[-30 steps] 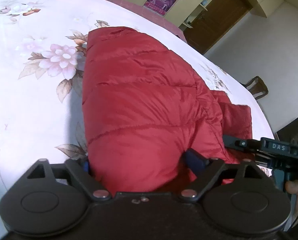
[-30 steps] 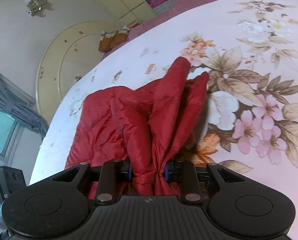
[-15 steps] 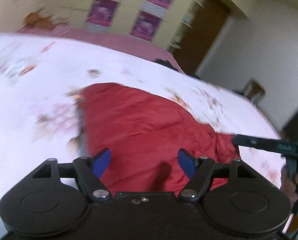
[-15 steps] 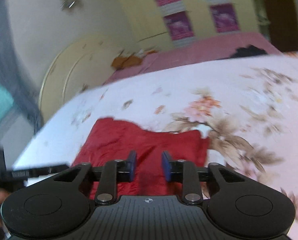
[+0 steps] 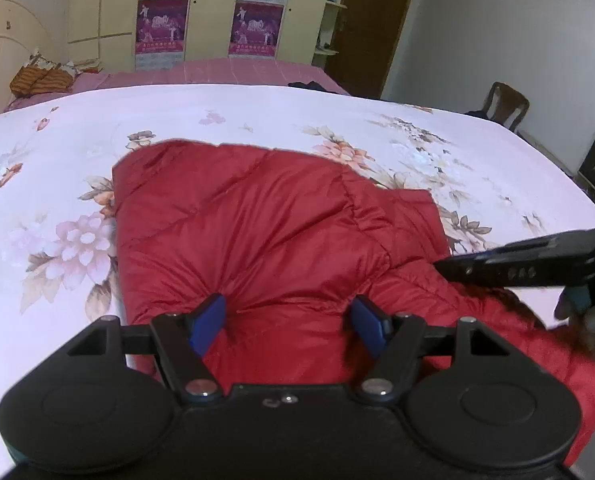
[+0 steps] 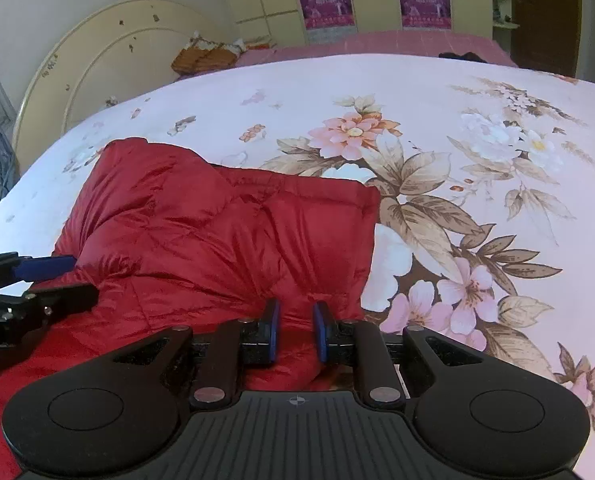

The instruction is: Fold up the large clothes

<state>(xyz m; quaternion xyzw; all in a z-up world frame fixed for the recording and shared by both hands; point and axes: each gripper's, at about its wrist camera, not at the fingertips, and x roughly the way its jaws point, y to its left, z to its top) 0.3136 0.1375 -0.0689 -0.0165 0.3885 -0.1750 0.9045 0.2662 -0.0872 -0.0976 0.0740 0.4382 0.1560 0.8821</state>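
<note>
One red jacket [image 5: 265,232] on one floral sheet [image 6: 477,128], jaws of two grippers clamped on it.

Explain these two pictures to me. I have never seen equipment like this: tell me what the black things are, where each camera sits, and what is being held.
No robot here: a person holds a two-finger clamp in each hand, each with a camera looking along its fingers. One picture comes from the left gripper, the other from the right gripper. Each also shows the other clamp at its edge. A red padded jacket lies on a bed with a floral sheet. The right gripper's blue pads pinch a fold of the jacket's near edge. The left gripper's pads stand wider and press into bunched fabric, gripping it too.
</note>
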